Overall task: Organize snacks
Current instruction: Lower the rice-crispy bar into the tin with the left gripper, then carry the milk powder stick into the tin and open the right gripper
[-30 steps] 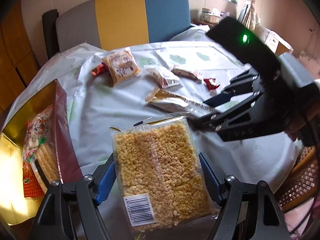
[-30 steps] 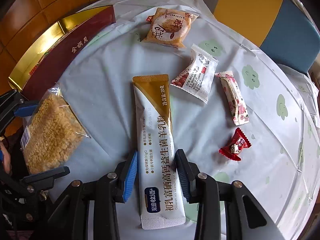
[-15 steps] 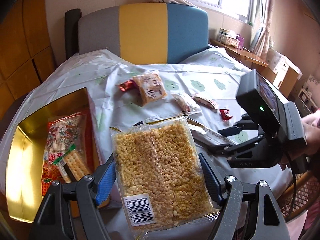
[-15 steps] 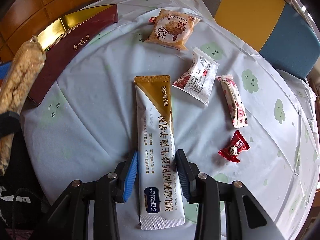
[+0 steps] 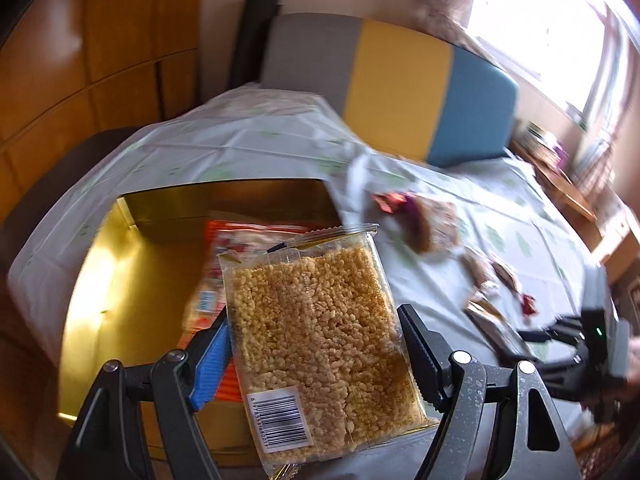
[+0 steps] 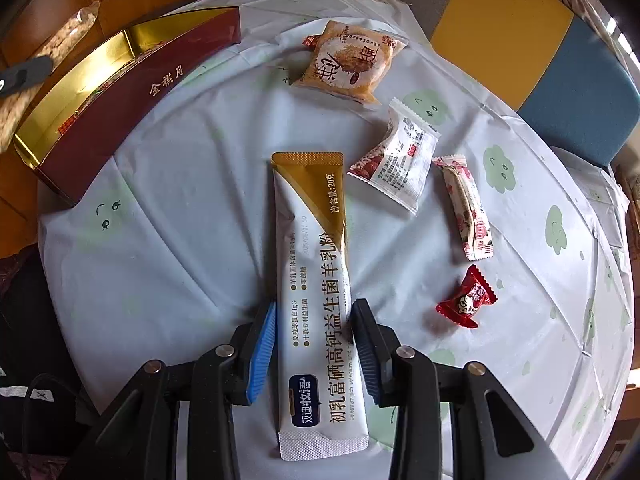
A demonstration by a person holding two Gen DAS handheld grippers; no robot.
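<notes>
My left gripper (image 5: 314, 316) is shut on a clear pack of golden puffed rice cake (image 5: 316, 332) and holds it tilted above the open gold-lined box (image 5: 132, 272). A red-orange snack pack (image 5: 224, 240) lies inside that box, partly hidden by the rice cake pack. The view is blurred. In the right wrist view, my right gripper (image 6: 315, 306) points down at the table. Its pads press both edges of a long white and gold sachet (image 6: 316, 240) lying on the cloth. The box's maroon wall (image 6: 132, 92) stands at the upper left.
Loose on the white tablecloth (image 6: 180, 240) beyond the sachet lie an orange cake packet (image 6: 350, 66), a white packet (image 6: 396, 160), a pink bar (image 6: 466, 216) and a red candy (image 6: 466, 300). A grey, yellow and blue chair (image 6: 520, 28) stands behind the table.
My left gripper has swung left and upward with the rice cake pack, rolling as it went, and now hangs over the gold box. The right gripper and sachet have not moved.
</notes>
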